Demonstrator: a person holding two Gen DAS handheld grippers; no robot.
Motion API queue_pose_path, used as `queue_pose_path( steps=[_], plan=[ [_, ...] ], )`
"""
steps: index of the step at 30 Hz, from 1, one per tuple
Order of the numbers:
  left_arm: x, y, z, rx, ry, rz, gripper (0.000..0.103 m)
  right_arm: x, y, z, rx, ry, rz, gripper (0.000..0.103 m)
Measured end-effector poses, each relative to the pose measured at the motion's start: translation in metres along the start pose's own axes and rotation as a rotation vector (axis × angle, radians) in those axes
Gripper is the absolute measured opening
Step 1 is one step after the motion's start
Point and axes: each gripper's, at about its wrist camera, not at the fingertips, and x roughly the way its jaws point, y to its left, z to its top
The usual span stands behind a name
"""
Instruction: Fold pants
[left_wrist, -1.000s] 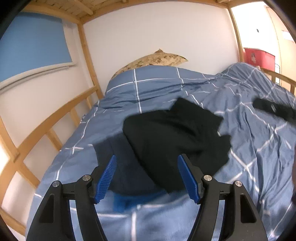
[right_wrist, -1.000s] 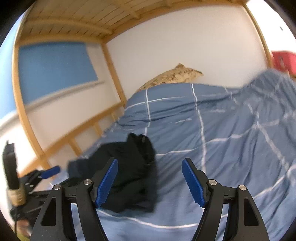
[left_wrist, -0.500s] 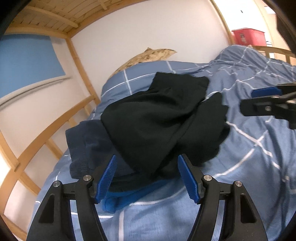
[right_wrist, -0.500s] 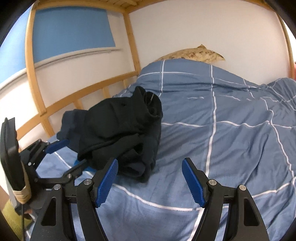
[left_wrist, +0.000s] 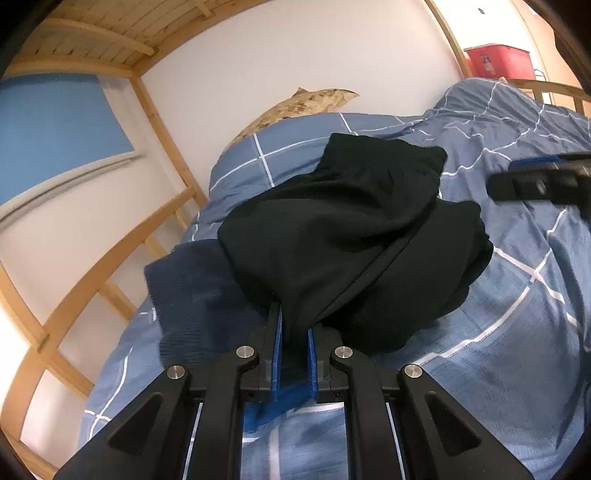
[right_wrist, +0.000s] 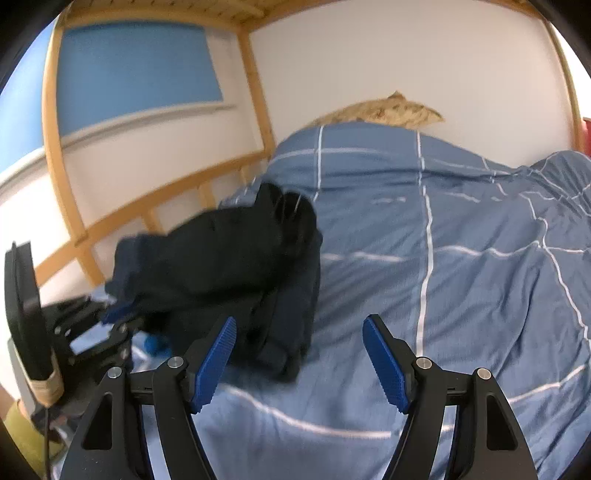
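Observation:
Crumpled black pants (left_wrist: 343, 236) lie in a heap on the blue checked duvet (left_wrist: 517, 332). My left gripper (left_wrist: 294, 332) is shut on the near edge of the black pants, cloth pinched between its blue pads. In the right wrist view the pants (right_wrist: 236, 258) lie to the left, with the left gripper (right_wrist: 118, 321) at their near-left edge. My right gripper (right_wrist: 299, 354) is open and empty, hovering above the duvet (right_wrist: 461, 277) just right of the pile. It shows at the right edge of the left wrist view (left_wrist: 539, 181).
A dark navy garment (left_wrist: 184, 288) lies under the pants on the left, and a bright blue cloth (left_wrist: 273, 406) peeks out beneath. A patterned pillow (left_wrist: 295, 107) lies at the headboard. Wooden bed rails (left_wrist: 92, 288) run along the left. A red bin (left_wrist: 498, 59) stands far right.
My left gripper moved forward and closed on the near edge of the black pants. My right gripper drifted, staying open beside the pile.

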Motion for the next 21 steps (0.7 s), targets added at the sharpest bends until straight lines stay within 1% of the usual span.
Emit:
queue_pose_path(
  steps=[4,8,10,12,15,16,17,18,19,21],
  plan=[
    [0.001,0.002,-0.001,0.011,0.013,0.006,0.013,0.006,0.006,0.021,-0.012,-0.056,0.044,0.072],
    [0.004,-0.001,-0.003,0.028,0.019,0.015,0.013,0.021,0.02,0.04,-0.086,-0.069,0.055,0.055],
    [0.003,-0.001,-0.005,0.03,0.025,0.009,0.013,0.031,0.024,0.047,-0.109,-0.059,0.056,0.055],
    [0.005,0.0,-0.007,0.027,0.034,-0.002,0.013,0.04,0.023,0.051,-0.105,-0.046,0.059,0.054],
    [0.007,0.002,-0.007,0.023,0.041,-0.008,0.013,0.058,0.018,0.055,-0.059,0.021,0.14,0.047],
    [0.007,0.002,-0.006,0.022,0.042,-0.007,0.013,0.06,0.019,0.054,-0.054,0.035,0.15,0.043],
    [0.008,0.002,-0.006,0.021,0.045,-0.005,0.013,0.064,0.018,0.053,-0.053,0.048,0.158,0.026],
    [0.01,0.002,-0.007,0.016,0.053,0.0,0.013,0.066,0.018,0.052,-0.053,0.064,0.159,0.016],
    [0.011,0.003,-0.007,0.007,0.063,-0.006,0.013,0.065,0.016,0.05,-0.039,0.072,0.145,0.016],
    [0.013,0.005,-0.009,-0.011,0.073,-0.016,0.013,0.056,0.008,0.048,0.027,0.053,0.126,0.013]
  ],
)
